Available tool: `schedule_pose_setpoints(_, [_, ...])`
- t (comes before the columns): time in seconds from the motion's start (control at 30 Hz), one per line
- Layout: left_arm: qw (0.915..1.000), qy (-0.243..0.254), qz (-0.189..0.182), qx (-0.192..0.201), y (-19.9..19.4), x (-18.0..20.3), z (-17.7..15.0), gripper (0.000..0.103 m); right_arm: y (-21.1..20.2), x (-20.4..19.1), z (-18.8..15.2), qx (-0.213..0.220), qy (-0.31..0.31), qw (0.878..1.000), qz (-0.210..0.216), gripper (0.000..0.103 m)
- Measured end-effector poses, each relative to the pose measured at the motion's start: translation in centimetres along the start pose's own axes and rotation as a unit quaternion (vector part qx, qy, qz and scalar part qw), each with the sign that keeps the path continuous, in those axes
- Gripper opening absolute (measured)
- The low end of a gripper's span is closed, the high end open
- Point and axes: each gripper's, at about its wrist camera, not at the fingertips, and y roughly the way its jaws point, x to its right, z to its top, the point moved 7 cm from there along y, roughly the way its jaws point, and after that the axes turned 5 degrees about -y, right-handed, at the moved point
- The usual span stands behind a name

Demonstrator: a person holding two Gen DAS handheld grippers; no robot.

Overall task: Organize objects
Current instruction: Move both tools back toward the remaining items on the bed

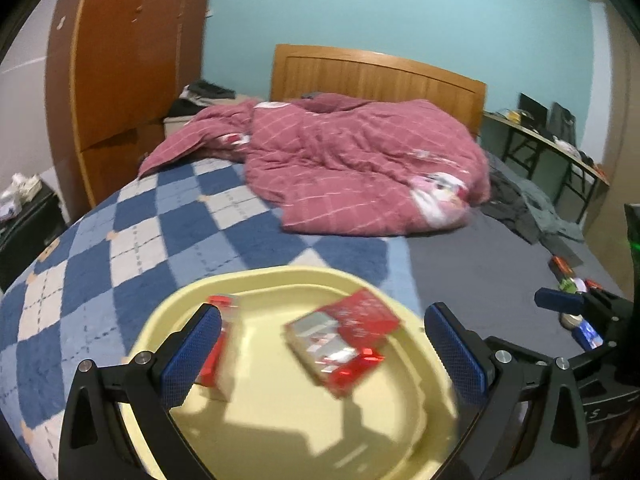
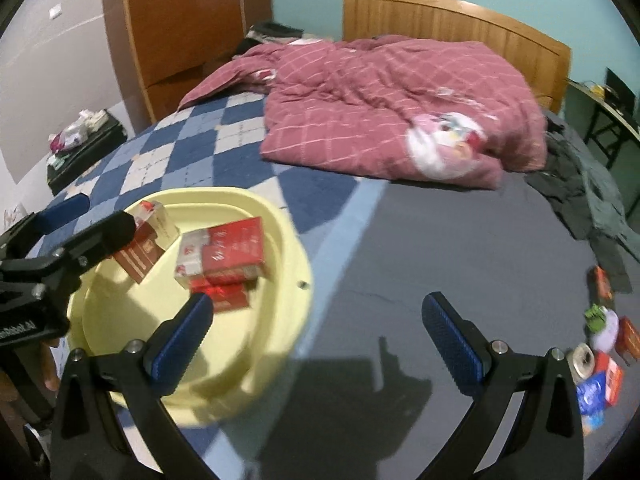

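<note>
Pale yellow plastic, the basin (image 2: 280, 216) sits on the bed near its foot, holding red and white packets (image 2: 228, 256) smeared by blur, their print unreadable. Both the left gripper (image 1: 320, 344) above the basin and the right gripper (image 2: 316, 332) over the grey sheet (image 2: 460, 248) are spread wide, holding nothing. Small loose items (image 2: 600, 360) lie at the right edge, partly cut off.

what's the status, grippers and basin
Left gripper open over yellow basin. Right gripper open, empty. Red packs in basin; more small items loose on bed.
</note>
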Motion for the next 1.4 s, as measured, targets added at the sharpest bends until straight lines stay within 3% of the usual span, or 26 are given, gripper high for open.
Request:
schedule_pose_setpoints(0.27, [0.9987,0.044,-0.023,0.0,-2.3,7.2,-1.5,0.103,-5.1,6.3,-4.5,0.011,0.041,0.999,-0.032,0.103])
schedule_pose_setpoints(0.5, [0.9937,0.052,-0.094,-0.03,-3.0,13.2,-4.6,0.103,-10.0,13.9,-10.2,0.029,0.068,0.995,-0.073,0.103])
schedule_pose_setpoints(0.73, [0.9833,0.097,-0.146,-0.05,-3.8,20.1,-7.5,0.103,-14.3,22.7,-15.3,0.053,0.076,0.987,-0.127,0.103])
schedule_pose_setpoints(1.03, [0.9721,0.104,-0.197,-0.073,-3.2,26.9,-9.7,0.103,-15.1,29.4,-17.2,0.044,0.023,0.992,-0.116,0.103])
schedule_pose_setpoints(1.17, [0.9682,0.123,-0.202,-0.08,-2.3,30.1,-10.2,0.103,-15.0,31.0,-18.4,0.045,0.03,0.993,-0.105,0.103])
schedule_pose_setpoints(1.4, [0.9679,0.112,-0.198,-0.107,-0.8,32.5,-10.9,0.103,-14.6,32.0,-19.3,0.042,0.032,0.996,-0.078,0.103])
